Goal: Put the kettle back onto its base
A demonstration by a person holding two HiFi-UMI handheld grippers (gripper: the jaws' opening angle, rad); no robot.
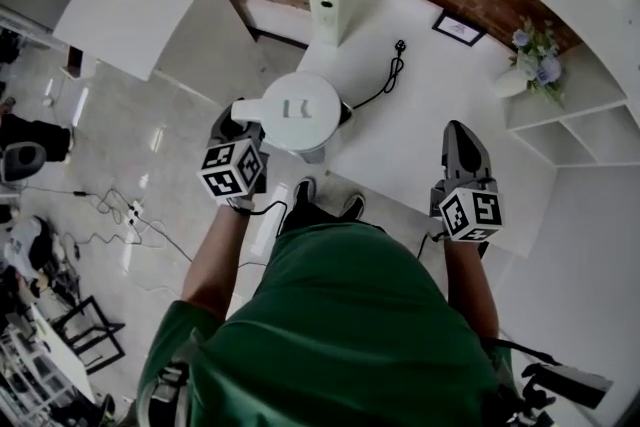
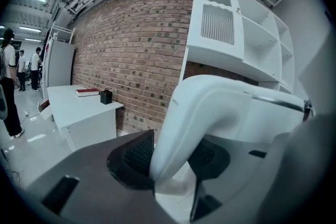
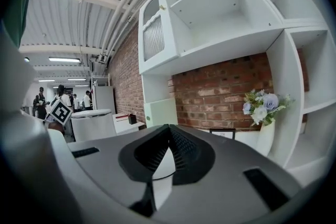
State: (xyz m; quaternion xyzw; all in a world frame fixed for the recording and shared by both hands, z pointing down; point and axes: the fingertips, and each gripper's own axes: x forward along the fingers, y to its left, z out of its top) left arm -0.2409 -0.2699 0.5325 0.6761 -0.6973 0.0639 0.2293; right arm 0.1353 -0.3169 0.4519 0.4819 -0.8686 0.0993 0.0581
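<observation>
By the table point(image 1: 430, 105) | our left gripper point(image 1: 243, 115) squeezes the kettle point(image 1: 300, 110) handle point(image 2: 210, 107) | our right gripper point(image 1: 458, 128) stays out of it, fingers pinched together, empty.

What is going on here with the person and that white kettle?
A person in a green top stands at a white table with a gripper in each hand. The left gripper is clamped on the handle of the kettle, holding it at the table's near edge. The right gripper is shut and empty, off to the side. A black cord lies on the table just past the kettle. The kettle's base can't be made out.
</observation>
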